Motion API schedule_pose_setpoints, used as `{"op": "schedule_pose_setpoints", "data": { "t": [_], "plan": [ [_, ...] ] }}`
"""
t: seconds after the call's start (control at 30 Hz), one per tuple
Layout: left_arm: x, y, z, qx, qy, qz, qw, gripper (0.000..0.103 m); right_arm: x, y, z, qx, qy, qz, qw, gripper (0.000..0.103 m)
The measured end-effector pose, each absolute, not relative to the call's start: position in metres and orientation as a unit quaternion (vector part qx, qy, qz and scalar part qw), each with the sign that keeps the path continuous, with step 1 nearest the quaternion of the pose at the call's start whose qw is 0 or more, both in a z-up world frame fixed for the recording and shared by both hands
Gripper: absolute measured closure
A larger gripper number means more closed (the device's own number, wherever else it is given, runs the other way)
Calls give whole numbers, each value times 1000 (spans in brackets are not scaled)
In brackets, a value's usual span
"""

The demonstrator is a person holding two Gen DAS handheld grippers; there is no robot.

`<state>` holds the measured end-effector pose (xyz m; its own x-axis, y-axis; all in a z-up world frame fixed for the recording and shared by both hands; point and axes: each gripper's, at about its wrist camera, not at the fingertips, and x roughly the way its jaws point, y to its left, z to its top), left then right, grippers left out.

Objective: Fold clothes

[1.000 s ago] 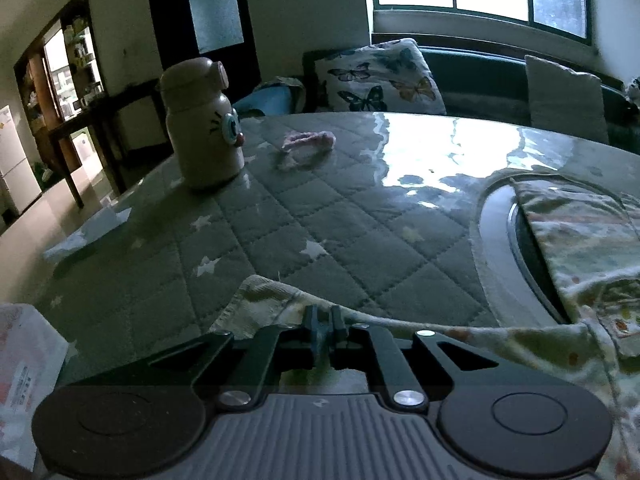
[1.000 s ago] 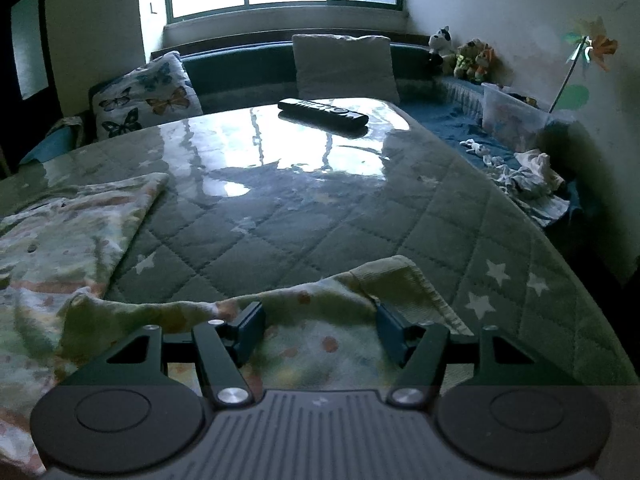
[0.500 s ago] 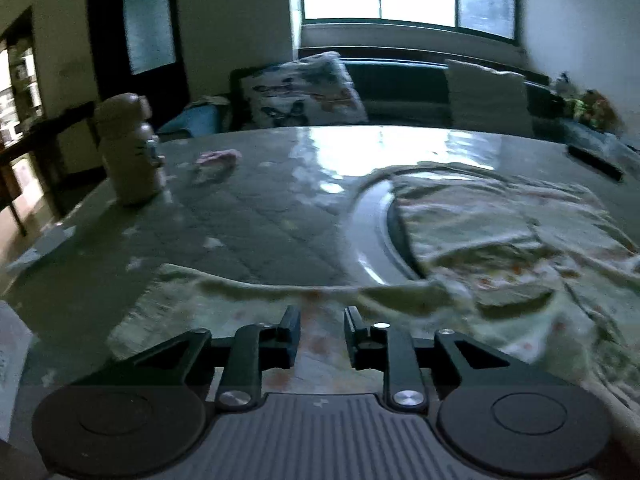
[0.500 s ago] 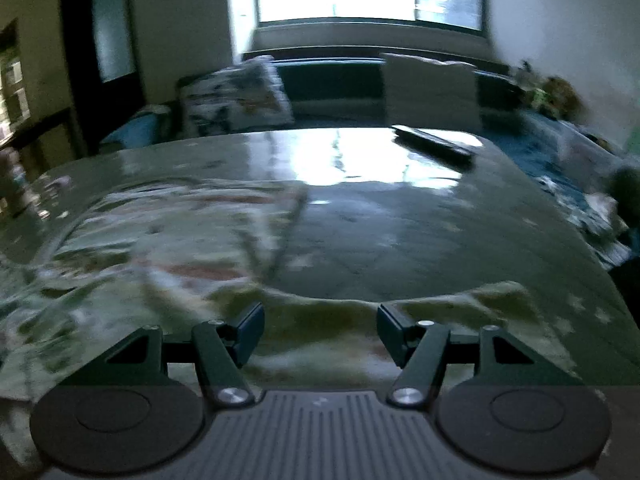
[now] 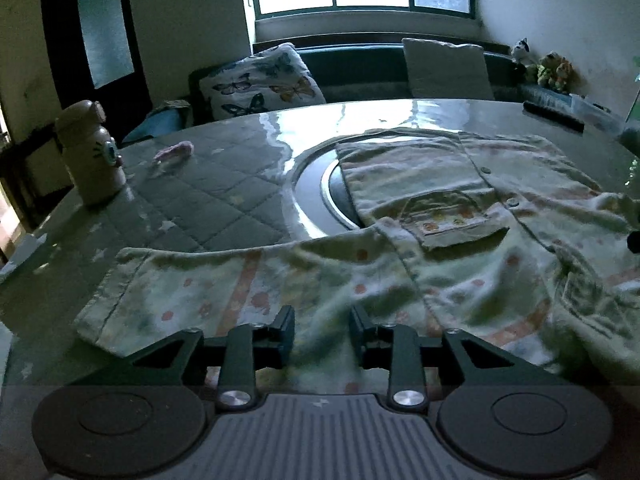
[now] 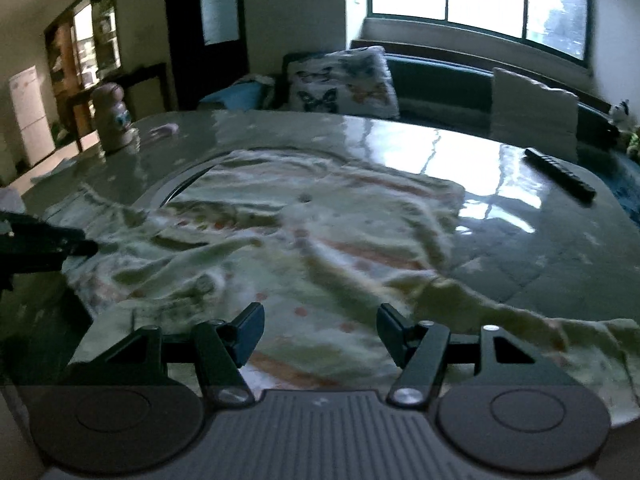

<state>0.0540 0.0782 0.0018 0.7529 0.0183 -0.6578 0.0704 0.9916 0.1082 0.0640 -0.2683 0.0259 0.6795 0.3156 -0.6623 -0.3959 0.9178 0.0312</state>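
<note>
Fingers of the left hand-held gripper [image 5: 321, 330] sit at the bottom centre of its frame, parted with a gap between them, gripping nothing, poised over the near edge of a pale patterned shirt [image 5: 440, 248]. The right hand-held gripper [image 6: 320, 330] likewise stands wide apart and empty above the same garment, whose cloth fills the middle of that view, rumpled, with a sleeve trailing to the lower right. The shirt lies spread on the tabletop [image 5: 208, 200], covering part of a dark round inset ring [image 5: 316, 196]; a chest pocket and buttons show near mid-frame. Farther back, at the left, stands a small cartoon-faced bottle [image 5: 90, 152], with a pink scrap [image 5: 174, 151] beside it. A remote control [image 6: 560, 174] rests at the far right, before a butterfly cushion [image 5: 262, 82] and window.
</note>
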Motion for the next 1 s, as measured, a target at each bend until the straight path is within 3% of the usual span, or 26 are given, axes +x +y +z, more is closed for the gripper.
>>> {"op": "schedule_pose_setpoints", "data": {
  "t": [0.4,0.63,0.9,0.97,1.0],
  "plan": [
    [48,67,15,54,336,-33,940,69,45,-256,21,-77,365,219,902,40],
    [51,46,22,42,330,-63,941,70,29,-219,28,-94,353,289,885,45],
    [64,13,14,46,337,-102,935,71,24,-203,19,-98,365,308,873,73],
    [66,9,12,47,339,-107,934,72,23,-205,19,-93,365,306,874,95],
    [66,7,11,47,340,-109,933,72,23,-206,19,-90,365,305,875,96]
  ]
}}
